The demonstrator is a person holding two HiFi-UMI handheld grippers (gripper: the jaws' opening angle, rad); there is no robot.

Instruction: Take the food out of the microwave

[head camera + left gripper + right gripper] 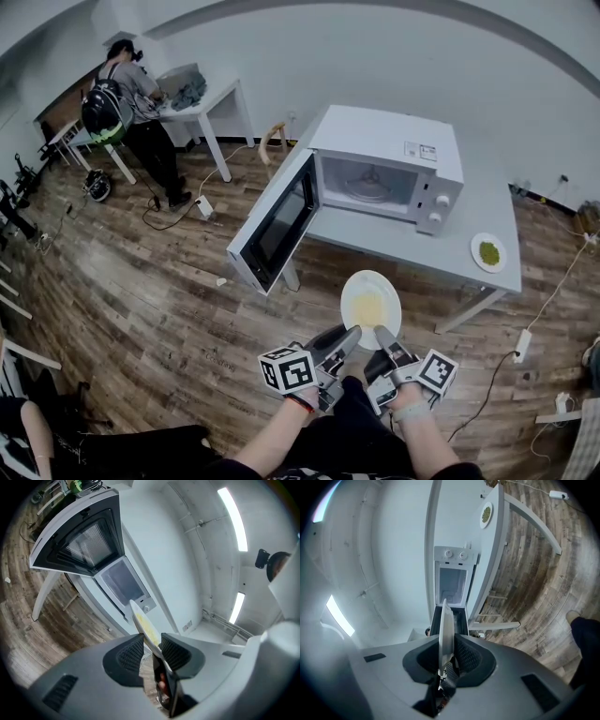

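A white plate of yellow food [370,302] hangs in the air in front of the table, clear of the microwave [386,164]. The microwave's door [277,220] stands wide open and its chamber shows only the bare turntable. My left gripper [349,339] grips the plate's near rim from the left. In the left gripper view the plate [143,623] runs edge-on between the pads, against one of them. My right gripper [384,339] is shut on the rim beside it, and the right gripper view shows the plate [444,634] pinched edge-on.
The microwave stands on a grey table [473,230]. A small plate of green food [488,252] sits at the table's right end. At the back left a person [127,103] works at a white desk. Cables and a power strip [522,345] lie on the wooden floor.
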